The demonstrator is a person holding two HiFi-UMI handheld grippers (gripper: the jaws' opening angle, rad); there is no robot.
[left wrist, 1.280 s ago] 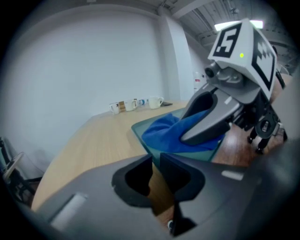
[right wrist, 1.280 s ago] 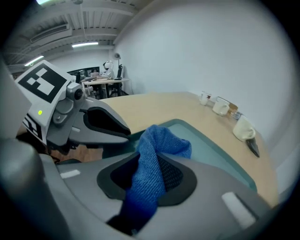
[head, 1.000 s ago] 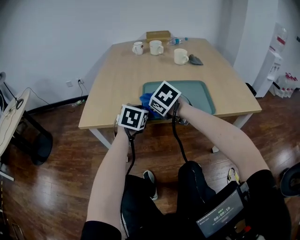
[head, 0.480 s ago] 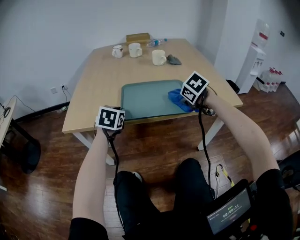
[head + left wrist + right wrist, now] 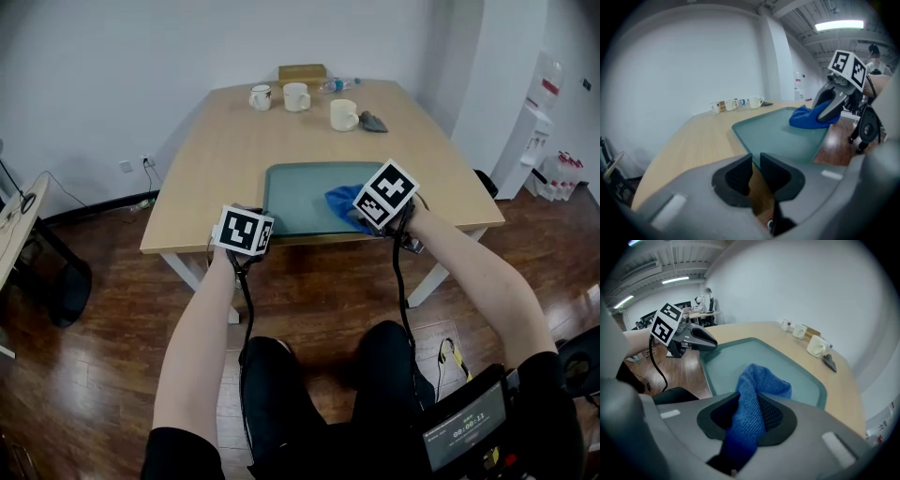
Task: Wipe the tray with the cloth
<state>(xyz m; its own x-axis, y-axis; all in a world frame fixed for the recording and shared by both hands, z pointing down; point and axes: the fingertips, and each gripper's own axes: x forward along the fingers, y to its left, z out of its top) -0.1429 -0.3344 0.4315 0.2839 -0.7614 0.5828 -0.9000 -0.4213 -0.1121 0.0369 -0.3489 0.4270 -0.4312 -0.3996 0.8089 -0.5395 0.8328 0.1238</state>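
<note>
1. A person sits at a light wooden table (image 5: pixel 216 159), seen from above, with a two-jaw gripper in each hand.
2. A shallow green tray (image 5: pixel 300 192) lies flat near the table's front edge.
3. The right gripper (image 5: pixel 750 420) is clenched on a blue cloth (image 5: pixel 761 380). The fabric fills the gap between its jaws and bunches out in front of them.
4. The cloth rests on the tray's near right part, touching the tray floor close to the front rim.
5. The left gripper (image 5: pixel 755 161) grasps nothing. Its jaws are drawn together, with only a thin slit between them.
6. It is at the table's front edge, just beside the tray's near left corner (whether it touches the wood cannot be told).
7. At the far end of the table stand three pale mugs (image 5: pixel 296 97), well apart from the tray. A small dark object (image 5: pixel 373 121) lies beside the nearest one.
</note>
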